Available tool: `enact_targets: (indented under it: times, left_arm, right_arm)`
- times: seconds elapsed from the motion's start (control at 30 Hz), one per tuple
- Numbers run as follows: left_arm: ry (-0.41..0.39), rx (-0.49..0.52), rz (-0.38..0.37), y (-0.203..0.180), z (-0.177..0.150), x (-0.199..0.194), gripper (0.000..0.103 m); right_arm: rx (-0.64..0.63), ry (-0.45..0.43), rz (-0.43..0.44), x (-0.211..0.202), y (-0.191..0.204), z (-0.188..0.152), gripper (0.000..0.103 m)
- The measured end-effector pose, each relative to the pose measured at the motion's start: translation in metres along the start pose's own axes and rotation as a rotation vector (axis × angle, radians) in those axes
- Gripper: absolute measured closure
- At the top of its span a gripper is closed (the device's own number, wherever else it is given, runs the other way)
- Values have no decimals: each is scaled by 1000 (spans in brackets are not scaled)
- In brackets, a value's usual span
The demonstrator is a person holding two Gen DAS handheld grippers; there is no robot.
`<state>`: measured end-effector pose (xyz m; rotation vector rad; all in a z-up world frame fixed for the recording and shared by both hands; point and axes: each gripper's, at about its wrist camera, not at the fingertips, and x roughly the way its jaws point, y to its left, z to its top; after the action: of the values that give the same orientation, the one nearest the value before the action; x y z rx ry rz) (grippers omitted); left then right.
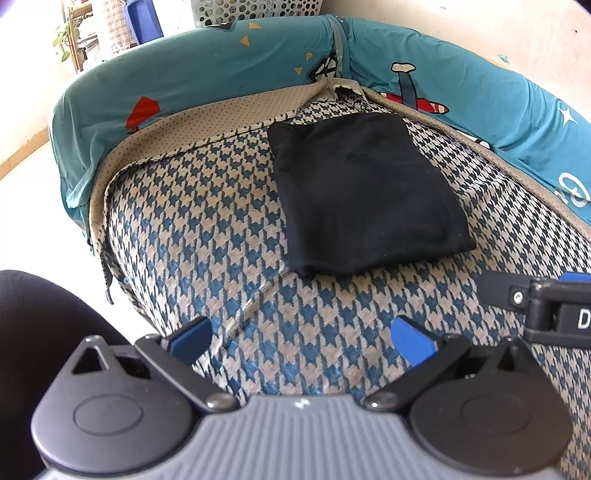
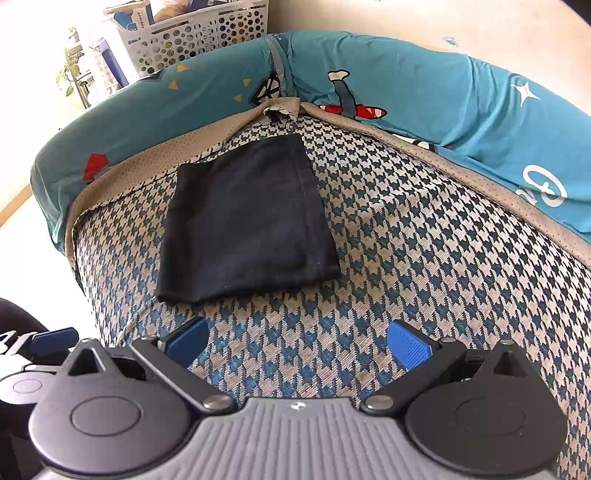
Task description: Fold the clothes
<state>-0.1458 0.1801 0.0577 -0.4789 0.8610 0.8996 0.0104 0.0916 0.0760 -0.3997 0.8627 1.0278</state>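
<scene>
My left gripper [image 1: 301,341] hangs over the near part of the houndstooth cushion [image 1: 207,236], its 2 blue pads [image 1: 412,341] spread wide with nothing between them. My right gripper [image 2: 297,341] sits the same way, jaws apart and empty, above the same blue-and-cream weave [image 2: 424,258]. Neither one touches the cloth.

The black garment [image 1: 365,195] lies folded into a neat, roughly square packet on the cushion, flat, well ahead of both grippers and closer to the back corner than to me. From my right wrist view the garment [image 2: 243,221] shows a stitched hem running down its right edge, and its near edge is a soft rounded fold.

Behind it a beige dotted border [image 1: 207,129] runs along the cushion's rear edges, and past that a teal cover with cartoon prints [image 1: 207,74] wraps the padded backrest. A white perforated basket [image 2: 199,33] stands beyond the backrest at upper left, beside a small leafy plant [image 2: 68,79].

At the right edge of my left wrist view I see part of my right gripper [image 1: 546,302], just beside the left one
</scene>
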Motion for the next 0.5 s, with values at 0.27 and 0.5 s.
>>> enact_targets:
  times: [0.27,0.5]
  left_arm:
    - [2,1,-1,1,0,1,0]
    - [0,4,-2,0,0,1,0]
  right_arm:
    - [-1,5,-2,1,1,0,0]
    - [0,7,-2,2,1,-1,0]
